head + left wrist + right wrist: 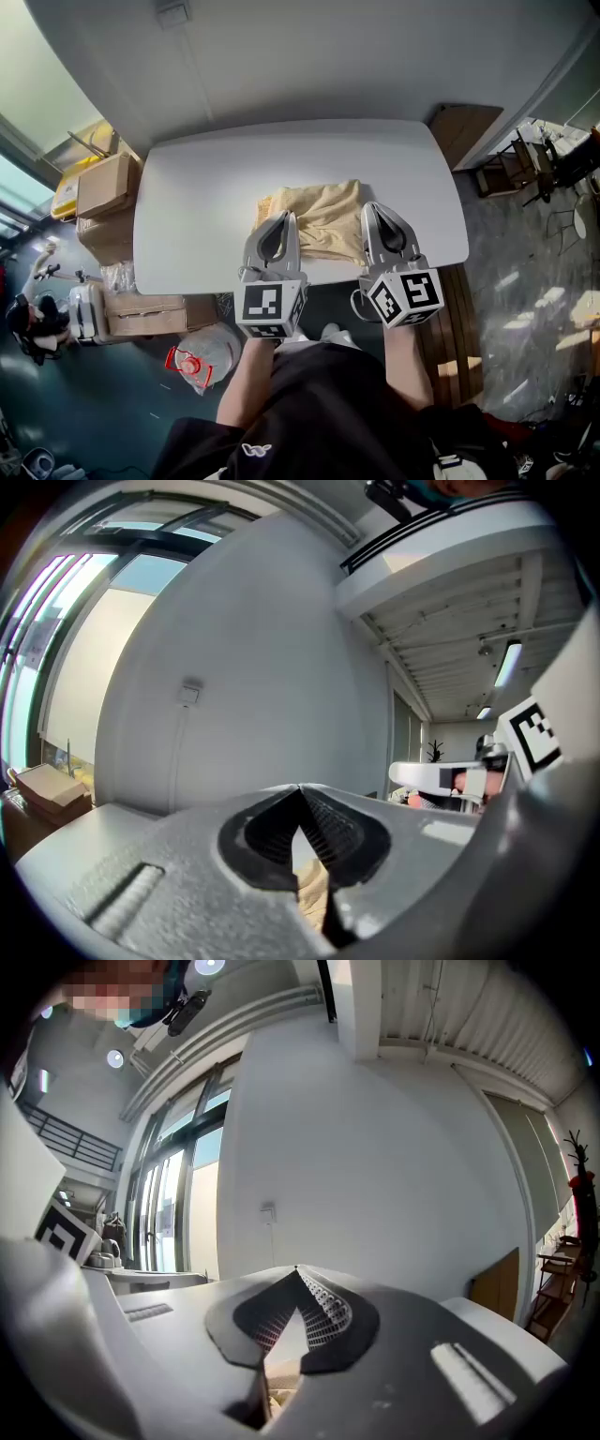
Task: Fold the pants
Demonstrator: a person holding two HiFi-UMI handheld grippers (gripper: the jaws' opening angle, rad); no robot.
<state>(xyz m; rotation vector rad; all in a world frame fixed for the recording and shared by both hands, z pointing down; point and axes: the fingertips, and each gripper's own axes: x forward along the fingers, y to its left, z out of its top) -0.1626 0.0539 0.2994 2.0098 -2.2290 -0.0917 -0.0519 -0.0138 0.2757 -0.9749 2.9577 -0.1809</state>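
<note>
- Our left gripper (pixel 286 220) is up in the air by the near edge of the table (pixel 187 187). Its two jaws are closed tip to tip. We hold nothing in it. In the left gripper view we only see a bit of tan cloth lower down, through the gap behind the tips.
- The pants (pixel 323 220) lie on the white table, close to the near edge. In the head view they sit between our two grippers and partly behind them. Neither gripper seems to touch them.
- Our right gripper (pixel 377 211) is up in the air too, just to the right of the pants. Its jaws are closed tight and it is empty as well.
- We think most of the folding is done. The pants are already a small, short pile, not long and spread out. No legs stick out that we can see.
- What may be left is small. We could pat the pile flat or fix the messy side. We cannot tell how many folds are in it.
- The pants are a light tan, like sand. The pile is almost a square. The top looks fairly smooth with a few soft lines. The left edge is a bit bumpy and crumpled, and the right edge looks straighter.
</note>
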